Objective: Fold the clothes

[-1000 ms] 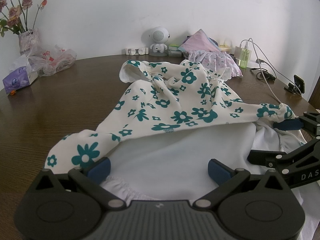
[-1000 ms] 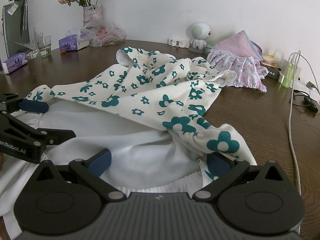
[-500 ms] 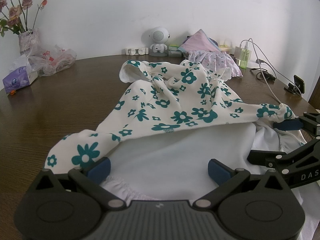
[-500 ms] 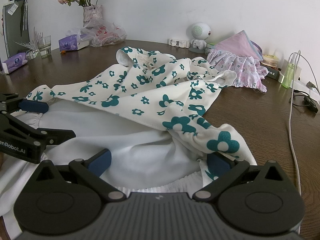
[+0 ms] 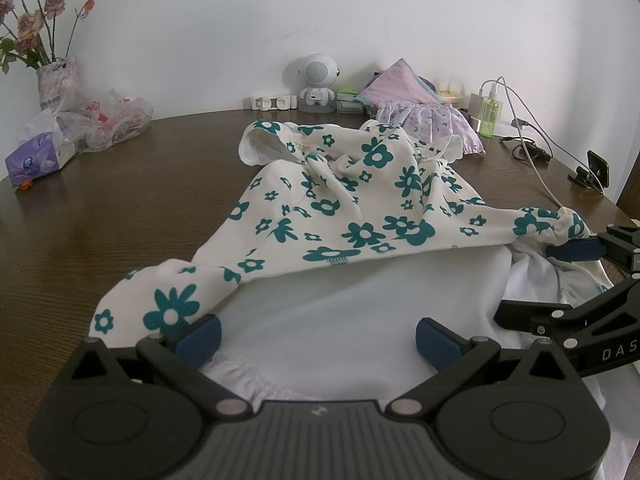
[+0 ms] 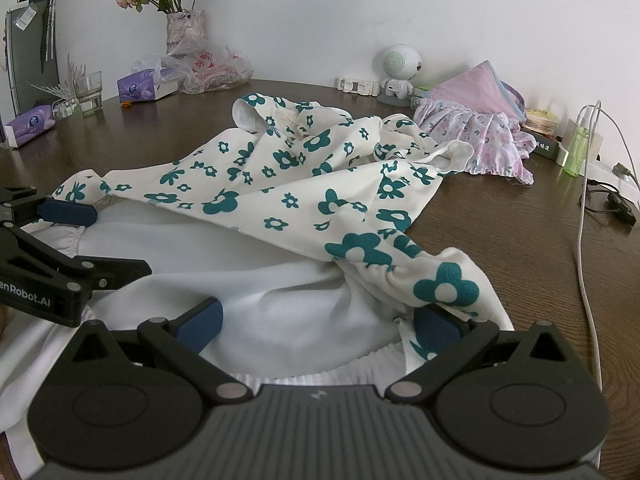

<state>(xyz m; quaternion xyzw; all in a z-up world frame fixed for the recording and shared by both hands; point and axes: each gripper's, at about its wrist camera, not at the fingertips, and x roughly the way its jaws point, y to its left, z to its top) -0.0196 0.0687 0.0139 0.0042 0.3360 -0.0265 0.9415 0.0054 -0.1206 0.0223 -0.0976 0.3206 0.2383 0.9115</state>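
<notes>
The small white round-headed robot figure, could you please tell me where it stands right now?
The small white round-headed robot figure stands at the table's far edge against the wall, centre of the left wrist view, between a white plastic clip on its left and the folded pink cloth on its right.

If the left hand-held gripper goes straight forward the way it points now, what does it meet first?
Most likely the white garment with teal flowers: its plain white inner side already lies between the open jaws of the left hand-held gripper, and the flowered fold rises just ahead. Depth is uncertain in this fisheye view.
</notes>
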